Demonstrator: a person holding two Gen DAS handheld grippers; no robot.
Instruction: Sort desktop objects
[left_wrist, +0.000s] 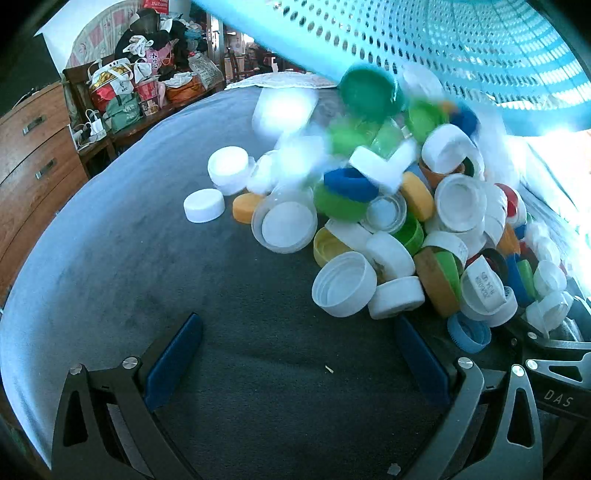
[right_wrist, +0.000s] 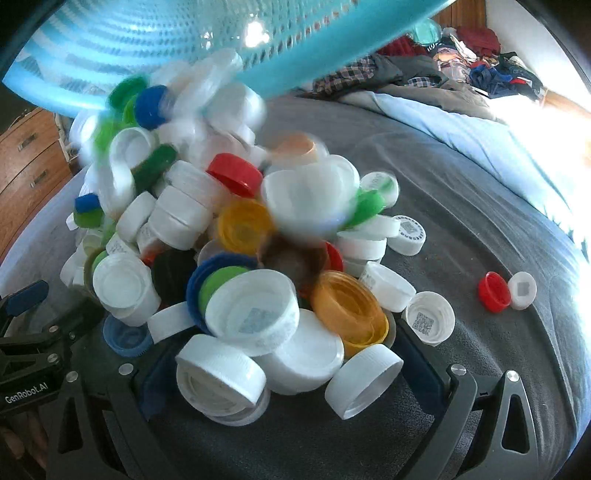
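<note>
1. Nearest the left wrist lens: left gripper, blue pads spread wide at 7 and 5 o'clock, nothing between them, only bare grey cloth
2. Nearest the right wrist lens: right gripper, likewise spread and clasping nothing, though loose white caps have tumbled into the gap and rest against the fingers
3. Just beyond, at centre in the right view and 3 o'clock in the left: heap of bottle caps, mostly white, mixed with green, blue, yellow, orange and red, all colours jumbled together
4. Apart from the heap: red cap touching a white cap at 3 o'clock in the right view; single white cap at 10 o'clock of the heap in the left view
5. Above, at 12 o'clock: teal perforated basket tilted over the heap, blurred caps beneath its rim apparently mid-fall
6. Progress, as a judgement: barely begun; no separate groups visible, no cap picked up, whole sorting left to do
7. Surface: soft grey cloth, seemingly a bed cover, pale blue bedding at its edges
8. Room beyond: wooden drawers at 9 o'clock, bags and clothes piled at 11 o'clock in the left view; clothes heaped at 1 o'clock in the right view
</note>
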